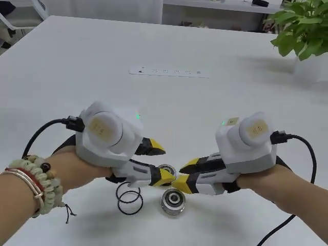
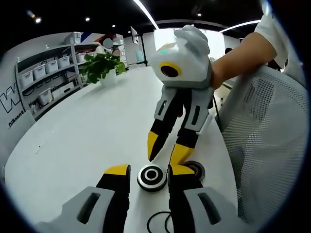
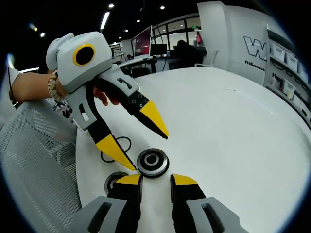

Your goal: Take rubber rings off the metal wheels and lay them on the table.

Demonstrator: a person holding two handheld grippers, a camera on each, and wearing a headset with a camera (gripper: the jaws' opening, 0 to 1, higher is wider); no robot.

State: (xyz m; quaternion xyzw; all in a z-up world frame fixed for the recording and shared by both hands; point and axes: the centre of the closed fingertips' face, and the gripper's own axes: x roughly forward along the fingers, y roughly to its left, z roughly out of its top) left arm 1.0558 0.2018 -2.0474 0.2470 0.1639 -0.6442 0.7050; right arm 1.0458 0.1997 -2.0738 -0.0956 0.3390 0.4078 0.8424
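Left gripper (image 1: pixel 161 162): jaws parted wide, with the yellow tips set on either side of a round silver metal wheel (image 1: pixel 167 170) that has a dark outer rim. In the right gripper view the lower tip touches the wheel's edge and the upper tip stands well clear of it. The wheel is not clamped.

Right gripper (image 1: pixel 184 174): jaws apart, less widely, with the tips pointing at the same wheel from the opposite side. In its own view the wheel lies just ahead of the tips, not between them. The two grippers meet nose to nose over the wheel.

The wheel appears to lie flat on the white table (image 1: pixel 215 102), hub face up. It cannot be told whether the dark rim is a rubber ring.

A second metal wheel (image 1: pixel 172 201), ribbed and silver, sits on the table just beside the first, nearer the person and apart from both grippers.

Two thin black rubber rings (image 1: pixel 129 197) lie flat on the table just left of the second metal wheel. They overlap one another, below the left gripper.

Further back, a white power strip (image 1: pixel 169 72) lies mid-table and a green leafy plant (image 1: pixel 302 25) stands at the far right corner. Beaded bracelets (image 1: pixel 38 184) sit on the wrist of the hand holding the left gripper. A grey mesh chair back (image 2: pixel 272 145) shows in the left gripper view
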